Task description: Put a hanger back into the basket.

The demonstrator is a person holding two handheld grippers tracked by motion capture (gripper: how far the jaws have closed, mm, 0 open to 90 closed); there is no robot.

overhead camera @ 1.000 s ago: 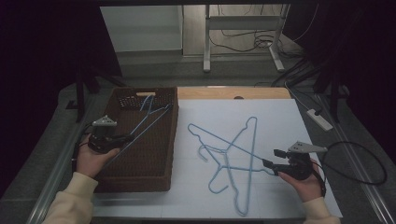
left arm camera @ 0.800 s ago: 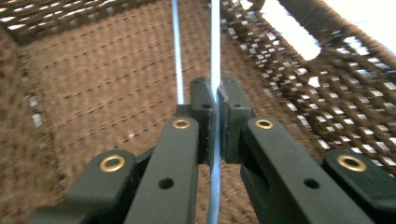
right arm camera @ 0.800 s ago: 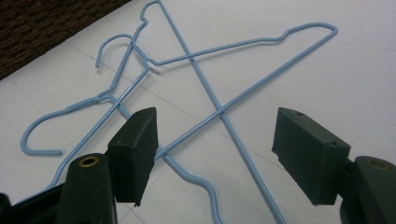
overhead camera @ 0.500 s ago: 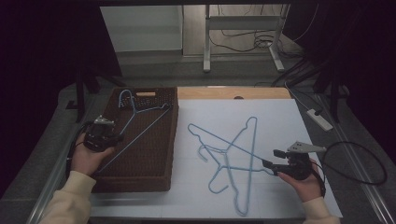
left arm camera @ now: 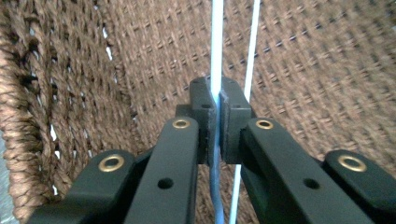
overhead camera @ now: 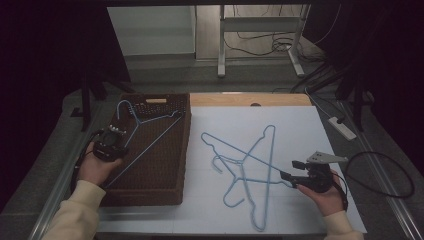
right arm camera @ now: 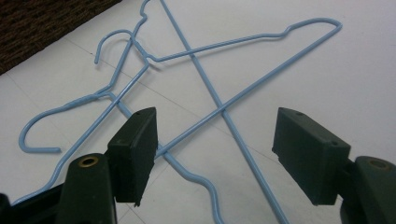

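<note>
Left gripper (left arm camera: 216,100) is clamping a hanger (overhead camera: 148,131) wire to lower it into the basket (overhead camera: 186,150), while right gripper (right arm camera: 215,154), jaws wide, is waiting at 3 o'clock of the crossed hangers (overhead camera: 245,165) for the next pick.

Lab: dark curtains (overhead camera: 55,60), floor cables (overhead camera: 260,42), power strip (overhead camera: 342,128)

Light-blue wire hangers (overhead camera: 250,165), brown woven basket (overhead camera: 165,165), white tabletop (overhead camera: 300,125), prob. cream sleeves (overhead camera: 75,215).

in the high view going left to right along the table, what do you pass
left tongs shut on a blue hanger → brown woven basket → two crossed blue hangers on the white sheet → right tongs, open → white power strip
</note>
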